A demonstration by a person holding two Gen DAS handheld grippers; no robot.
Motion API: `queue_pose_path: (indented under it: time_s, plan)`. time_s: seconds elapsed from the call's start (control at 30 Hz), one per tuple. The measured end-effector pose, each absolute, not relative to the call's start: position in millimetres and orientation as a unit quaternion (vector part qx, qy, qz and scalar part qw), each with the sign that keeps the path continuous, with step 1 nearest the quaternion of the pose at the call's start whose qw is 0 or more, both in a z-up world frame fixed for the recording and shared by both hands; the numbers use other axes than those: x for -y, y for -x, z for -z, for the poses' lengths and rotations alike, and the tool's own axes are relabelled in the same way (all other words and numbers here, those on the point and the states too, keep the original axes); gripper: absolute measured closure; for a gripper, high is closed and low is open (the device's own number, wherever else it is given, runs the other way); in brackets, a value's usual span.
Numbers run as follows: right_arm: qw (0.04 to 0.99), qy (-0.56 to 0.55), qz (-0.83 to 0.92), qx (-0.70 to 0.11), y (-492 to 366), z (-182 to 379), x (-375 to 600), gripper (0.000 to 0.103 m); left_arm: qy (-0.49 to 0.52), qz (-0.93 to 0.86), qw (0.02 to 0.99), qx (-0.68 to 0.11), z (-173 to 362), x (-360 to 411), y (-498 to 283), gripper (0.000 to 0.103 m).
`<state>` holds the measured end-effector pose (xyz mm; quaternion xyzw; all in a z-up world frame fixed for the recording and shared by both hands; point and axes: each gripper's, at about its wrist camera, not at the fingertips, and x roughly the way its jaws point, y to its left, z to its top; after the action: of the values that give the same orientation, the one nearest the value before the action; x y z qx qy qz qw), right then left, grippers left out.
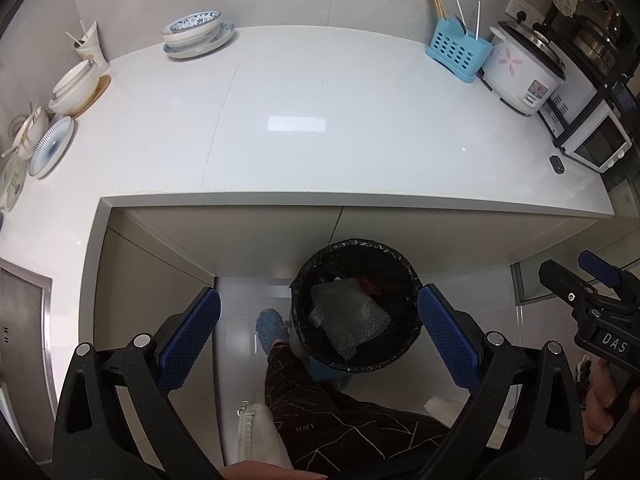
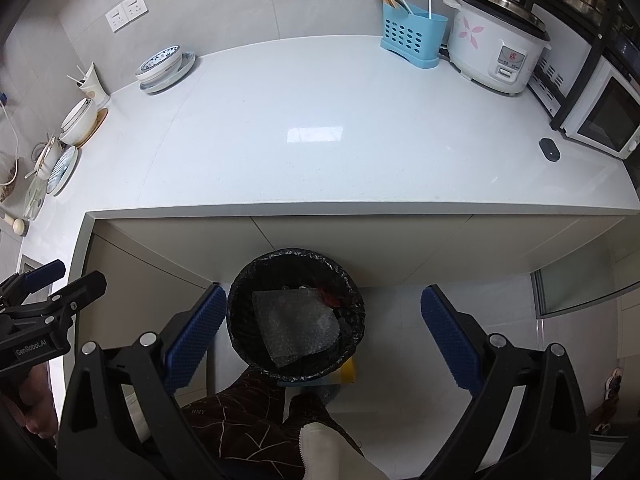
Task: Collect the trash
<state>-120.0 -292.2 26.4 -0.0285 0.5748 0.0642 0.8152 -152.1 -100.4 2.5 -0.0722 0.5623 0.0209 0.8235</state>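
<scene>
Left gripper [image 1: 319, 328]: jaws apart, empty, above the bin.
Right gripper [image 2: 320, 330]: jaws apart, empty.
Trash bin [image 2: 240, 332]: on the floor below the tabletop [image 2: 320, 112] edge.
Bubble wrap [image 2: 294, 322]: inside the bin.

We saw a bin [image 2: 296, 316] on the floor before the table [image 2: 320, 140], a bubble-wrap sheet [image 2: 296, 326] inside; a rice cooker [image 2: 496, 52] sat back right.

Black gripper [image 1: 318, 336] frames, blue ribbed pads [image 1: 188, 338], silver screws.

Both wrist cams sit high, side by side, angled down at the countertop [image 1: 320, 120] [image 2: 320, 128]; both share it and the bin [image 1: 356, 308] [image 2: 296, 316] below.
</scene>
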Motion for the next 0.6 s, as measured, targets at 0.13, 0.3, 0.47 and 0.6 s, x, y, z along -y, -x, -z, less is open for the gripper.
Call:
queue_pose_path:
  time_s: [0.13, 0.3, 0.47, 0.6]
  plan:
    - [0.815, 0.028, -0.063, -0.575, 118.6, -26.9, 293.5, 0.009, 0.069, -0.02, 0.824, -0.562, -2.8, 101.9, 152.9, 0.006]
    - [0.815, 0.029, -0.064, -0.575, 117.9, -27.2, 294.0, 0.009, 0.074, -0.015, 0.824, -0.561, -3.5, 102.4, 153.3, 0.006]
    - [0.815, 0.029, -0.064, -0.575, 117.9, -27.4, 293.7, 0.009, 0.074, -0.013, 0.825, -0.56, -4.1, 104.0, 152.7, 0.007]
    - [0.816, 0.028, -0.064, -0.574, 116.5, -28.0, 293.8, 0.009, 0.076, -0.013, 0.824, -0.561, -2.4, 105.2, 153.0, 0.007]
